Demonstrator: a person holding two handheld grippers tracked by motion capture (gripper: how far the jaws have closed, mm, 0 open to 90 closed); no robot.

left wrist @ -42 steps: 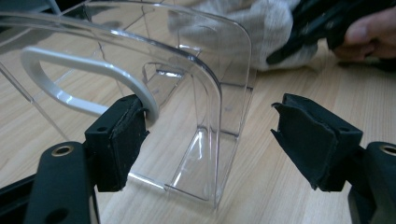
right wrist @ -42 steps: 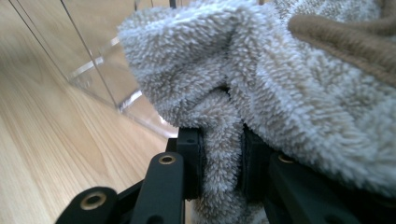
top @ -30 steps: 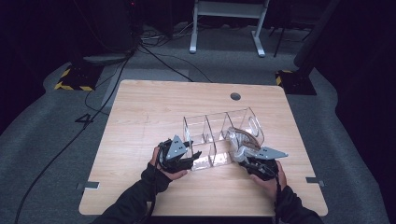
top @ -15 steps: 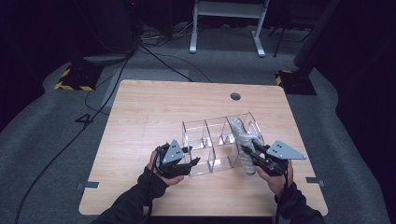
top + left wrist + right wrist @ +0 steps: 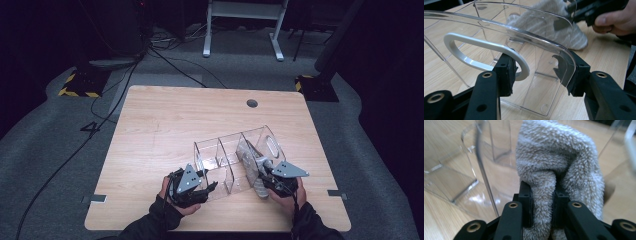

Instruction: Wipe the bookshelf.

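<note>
A single "4" on the grey floor point(image 5: 60, 150), left of the table point(image 5: 165, 120).

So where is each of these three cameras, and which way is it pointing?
High view: above the person's side, looking forward and down on the wooden table; both forearms, the left gripper and right gripper show.
Left gripper view: rides the left gripper, looking along its jaws, which hold the clear organizer by an end wall beside its white handle; the other hand shows.
Right gripper view: rides the right gripper, jaws shut on the grey towel.
All three share organizer and towel.
</note>
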